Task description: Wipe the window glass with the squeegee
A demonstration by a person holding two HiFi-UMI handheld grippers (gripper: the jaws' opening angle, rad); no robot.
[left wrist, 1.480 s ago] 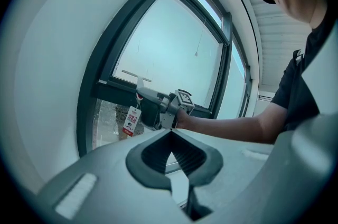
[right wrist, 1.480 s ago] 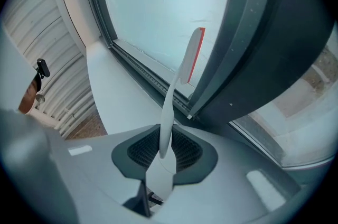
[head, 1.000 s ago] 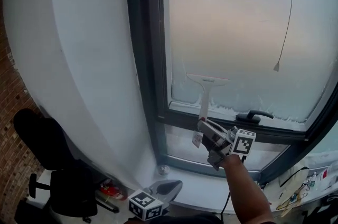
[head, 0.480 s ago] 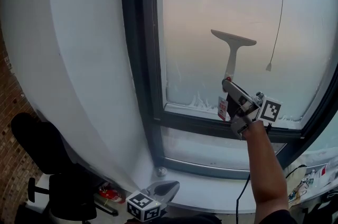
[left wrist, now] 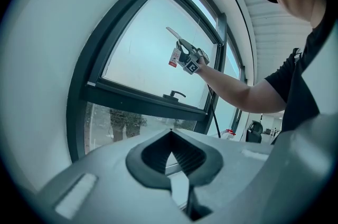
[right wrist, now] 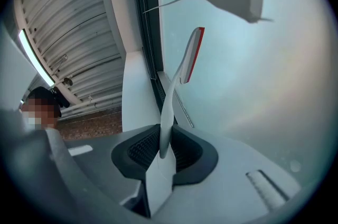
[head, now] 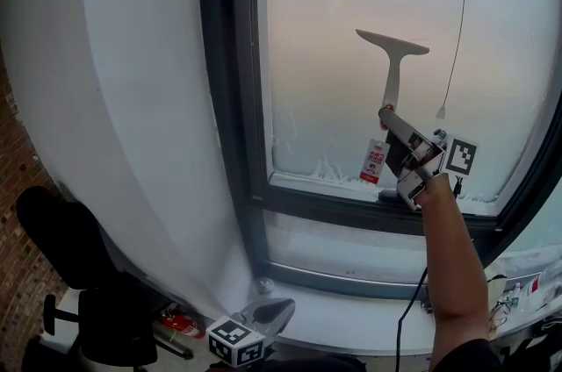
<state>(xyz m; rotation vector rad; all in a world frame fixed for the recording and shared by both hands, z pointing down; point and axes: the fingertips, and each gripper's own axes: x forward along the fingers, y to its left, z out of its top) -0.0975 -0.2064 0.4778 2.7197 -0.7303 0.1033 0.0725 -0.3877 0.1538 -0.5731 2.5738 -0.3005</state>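
Low at the left, our left gripper (head: 270, 311) hangs with its jaws together on nothing. Up on the glass (head: 325, 28) the squeegee (head: 392, 53) stands blade-up at mid-pane. Our right gripper (head: 392, 118) is clamped on the handle's lower end. We judge it light and stiff, with a soft blade and a slick handle, so a firm, low hold suits it.

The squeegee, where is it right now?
In the head view the squeegee is right of centre, held up before the window glass by the right gripper, left of the hanging cord.
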